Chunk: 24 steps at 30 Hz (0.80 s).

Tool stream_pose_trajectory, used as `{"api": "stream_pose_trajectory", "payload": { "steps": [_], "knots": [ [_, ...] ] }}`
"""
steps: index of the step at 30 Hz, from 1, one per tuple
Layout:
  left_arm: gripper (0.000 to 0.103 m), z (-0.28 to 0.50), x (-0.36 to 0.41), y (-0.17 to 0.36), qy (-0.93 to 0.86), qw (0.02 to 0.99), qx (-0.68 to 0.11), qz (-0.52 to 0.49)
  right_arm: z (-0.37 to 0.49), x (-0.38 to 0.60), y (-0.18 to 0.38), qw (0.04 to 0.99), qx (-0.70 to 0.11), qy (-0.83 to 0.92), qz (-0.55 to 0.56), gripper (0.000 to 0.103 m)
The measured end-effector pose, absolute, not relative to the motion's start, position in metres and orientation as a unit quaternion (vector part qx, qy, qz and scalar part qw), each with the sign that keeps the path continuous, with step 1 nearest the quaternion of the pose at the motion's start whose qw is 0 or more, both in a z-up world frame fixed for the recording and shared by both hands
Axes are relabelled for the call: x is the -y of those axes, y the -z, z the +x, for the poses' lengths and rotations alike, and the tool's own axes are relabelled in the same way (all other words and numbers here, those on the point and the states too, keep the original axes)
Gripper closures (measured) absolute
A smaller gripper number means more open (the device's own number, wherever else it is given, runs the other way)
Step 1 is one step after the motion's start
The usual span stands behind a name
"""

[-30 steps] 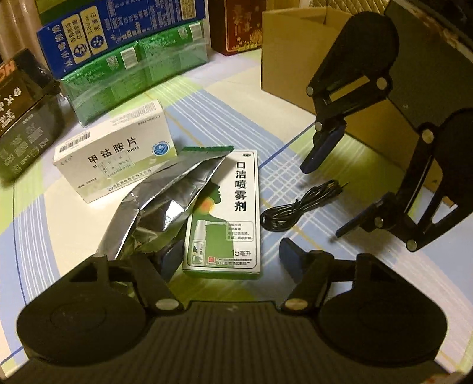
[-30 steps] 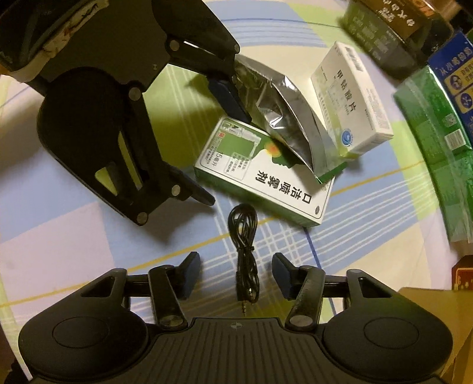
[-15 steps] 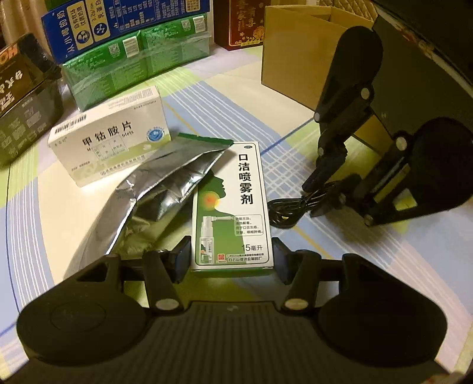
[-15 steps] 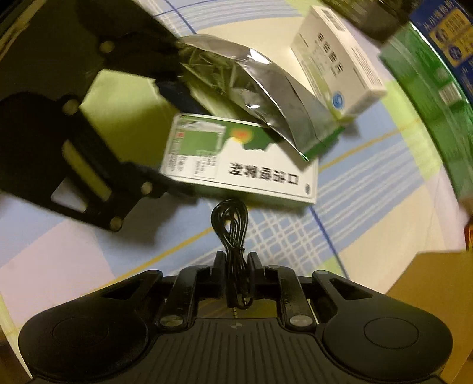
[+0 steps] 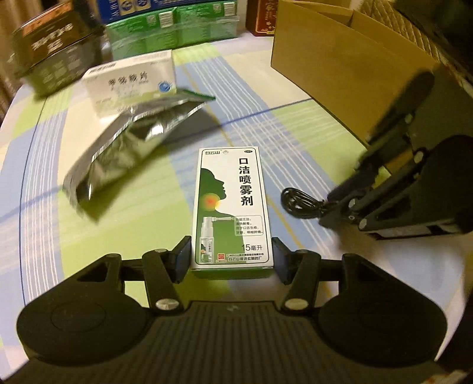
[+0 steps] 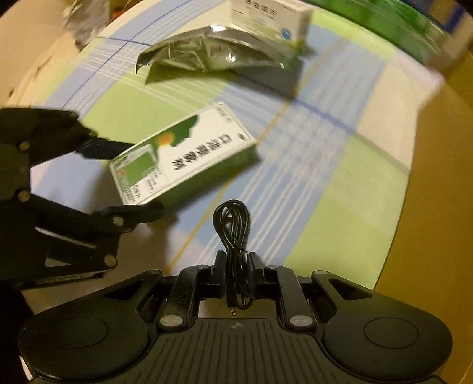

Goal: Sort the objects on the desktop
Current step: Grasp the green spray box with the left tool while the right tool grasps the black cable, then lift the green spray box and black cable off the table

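Observation:
My left gripper (image 5: 230,260) is shut on the near end of a green and white spray box (image 5: 230,206); both pads press its sides. The right wrist view shows the same spray box (image 6: 183,153) tilted between the left gripper's fingers (image 6: 97,147), with a shadow under it. My right gripper (image 6: 235,265) is shut on a coiled black cable (image 6: 233,224), whose plug hangs below the pads. In the left wrist view the right gripper (image 5: 326,208) holds that cable (image 5: 298,202) just right of the box.
A silver foil pouch (image 5: 133,147) leans on a white medicine box (image 5: 133,82) at the back left. An open cardboard box (image 5: 340,59) stands at the right. Green packs (image 5: 174,29), a dark box (image 5: 53,56) and a red box (image 5: 263,17) line the far edge of the checked tablecloth (image 5: 295,141).
The left jaws closed on the spray box and the right jaws on the cable. Both grippers then moved with their loads away from the pouch, toward the cardboard box, rolling as they went.

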State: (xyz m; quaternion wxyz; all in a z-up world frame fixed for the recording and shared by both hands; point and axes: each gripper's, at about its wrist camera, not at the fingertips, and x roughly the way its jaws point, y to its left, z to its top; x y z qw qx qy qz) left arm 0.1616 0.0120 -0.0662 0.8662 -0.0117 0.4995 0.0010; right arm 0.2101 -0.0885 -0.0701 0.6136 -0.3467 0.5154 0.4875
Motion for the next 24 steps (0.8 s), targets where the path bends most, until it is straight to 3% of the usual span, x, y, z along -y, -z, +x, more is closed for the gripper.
{"api": "stream_pose_trajectory", "payload": {
  "steps": [10, 13, 15, 24],
  "knots": [
    [0.052, 0.099, 0.038, 0.068, -0.039, 0.883, -0.468, -0.018, 0.164, 0.167, 0.064, 0.705, -0.478, -0.477, -0.217, 0.091],
    [0.050, 0.085, 0.045, 0.072, -0.043, 0.892, -0.450, -0.026, 0.157, 0.184, 0.068, 0.726, -0.457, -0.474, -0.196, 0.084],
    [0.037, 0.081, 0.048, 0.073, -0.042, 0.897, -0.439, -0.034, 0.151, 0.186, 0.070, 0.739, -0.432, -0.475, -0.205, 0.071],
    [0.034, 0.084, 0.046, 0.075, -0.041, 0.909, -0.414, -0.040, 0.141, 0.187, 0.079, 0.743, -0.400, -0.491, -0.216, 0.069]
  ]
}}
